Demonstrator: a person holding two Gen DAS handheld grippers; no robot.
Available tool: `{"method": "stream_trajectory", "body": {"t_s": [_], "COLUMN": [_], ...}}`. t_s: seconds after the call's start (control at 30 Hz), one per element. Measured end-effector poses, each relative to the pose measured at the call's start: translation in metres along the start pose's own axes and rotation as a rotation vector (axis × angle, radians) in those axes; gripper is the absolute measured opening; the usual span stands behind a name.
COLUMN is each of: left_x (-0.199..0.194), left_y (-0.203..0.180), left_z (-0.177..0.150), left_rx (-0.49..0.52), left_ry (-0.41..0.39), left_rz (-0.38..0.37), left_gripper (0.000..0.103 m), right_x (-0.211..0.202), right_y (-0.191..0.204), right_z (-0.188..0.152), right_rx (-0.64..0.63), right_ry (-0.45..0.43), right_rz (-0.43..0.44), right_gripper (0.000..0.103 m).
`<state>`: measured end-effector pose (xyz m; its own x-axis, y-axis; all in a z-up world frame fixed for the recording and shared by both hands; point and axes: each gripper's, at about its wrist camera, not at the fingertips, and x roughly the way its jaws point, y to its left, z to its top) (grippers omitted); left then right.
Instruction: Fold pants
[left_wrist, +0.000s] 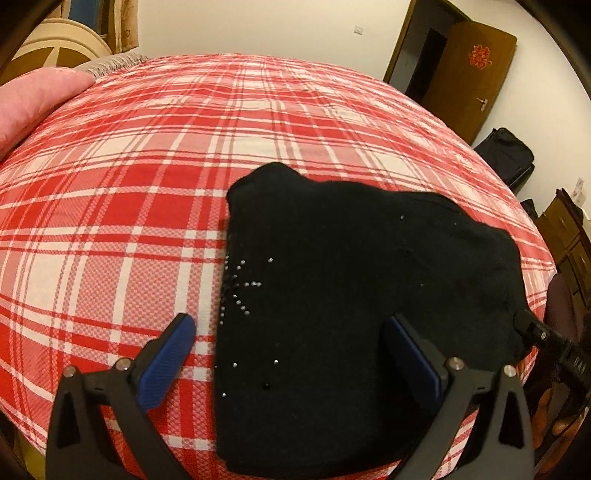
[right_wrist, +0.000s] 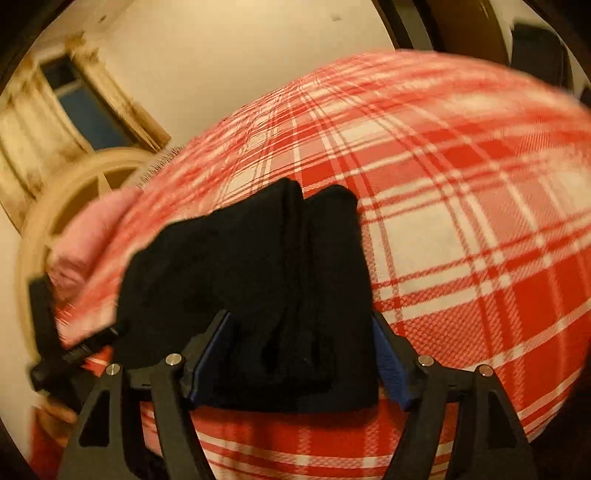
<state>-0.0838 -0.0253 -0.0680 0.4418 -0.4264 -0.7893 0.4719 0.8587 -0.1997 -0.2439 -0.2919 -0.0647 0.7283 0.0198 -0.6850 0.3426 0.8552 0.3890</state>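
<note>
Black pants (left_wrist: 351, 288) with small silver studs lie folded in a compact bundle on the bed, near its front edge. My left gripper (left_wrist: 291, 332) is open and hovers over the bundle's left edge: its left finger is over the bedspread, its right finger over the cloth. It holds nothing. In the right wrist view the pants (right_wrist: 258, 280) lie between the fingers of my right gripper (right_wrist: 303, 332), which is open wide and straddles the near end of the bundle. The right gripper also shows in the left wrist view (left_wrist: 532, 328), at the bundle's right edge. The right wrist view is blurred.
A red and white plaid bedspread (left_wrist: 147, 206) covers the bed. A pink pillow (left_wrist: 33, 103) lies at the far left by a round wooden headboard (left_wrist: 55, 48). A brown door (left_wrist: 469, 77), a dark bag (left_wrist: 506, 155) and a wooden cabinet (left_wrist: 569, 232) stand to the right.
</note>
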Motion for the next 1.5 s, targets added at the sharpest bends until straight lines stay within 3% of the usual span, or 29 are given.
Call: {"method": "stream_trajectory", "body": {"t_s": [0.13, 0.33, 0.47, 0.53, 0.6, 0.7, 0.9, 1.0, 1.3, 1.5], "left_x": [0.001, 0.001, 0.001, 0.001, 0.001, 0.001, 0.001, 0.001, 0.001, -0.004], "left_y": [0.0, 0.0, 0.001, 0.001, 0.0, 0.001, 0.0, 0.0, -0.001, -0.005], "left_z": [0.0, 0.001, 0.001, 0.001, 0.001, 0.001, 0.001, 0.001, 0.0, -0.003], "left_rx": [-0.002, -0.002, -0.003, -0.004, -0.007, -0.007, -0.002, 0.0, -0.005, -0.02], "left_ry": [0.002, 0.005, 0.005, 0.004, 0.003, 0.002, 0.005, 0.006, 0.008, -0.001], "left_rz": [0.005, 0.007, 0.005, 0.007, 0.009, 0.005, 0.005, 0.002, -0.005, -0.034], "left_gripper": [0.103, 0.103, 0.103, 0.103, 0.103, 0.103, 0.103, 0.103, 0.103, 0.094], "right_x": [-0.001, -0.003, -0.016, -0.008, -0.007, -0.004, 0.004, 0.003, 0.0, 0.0], "right_y": [-0.007, -0.003, -0.014, -0.023, -0.024, -0.012, 0.011, 0.013, 0.03, 0.032], "right_z": [-0.002, -0.001, 0.003, 0.004, 0.001, 0.0, -0.006, -0.009, -0.014, -0.015], "right_rx": [0.044, 0.002, 0.062, 0.11, 0.14, 0.112, -0.069, -0.079, -0.172, -0.177], "right_ry": [-0.018, 0.011, -0.09, -0.033, -0.034, -0.009, 0.016, 0.013, 0.004, -0.008], "right_rz": [0.008, -0.027, -0.089, -0.014, 0.03, 0.068, -0.052, -0.076, -0.096, -0.096], "right_gripper": [0.074, 0.075, 0.075, 0.075, 0.076, 0.077, 0.079, 0.079, 0.049, 0.048]}}
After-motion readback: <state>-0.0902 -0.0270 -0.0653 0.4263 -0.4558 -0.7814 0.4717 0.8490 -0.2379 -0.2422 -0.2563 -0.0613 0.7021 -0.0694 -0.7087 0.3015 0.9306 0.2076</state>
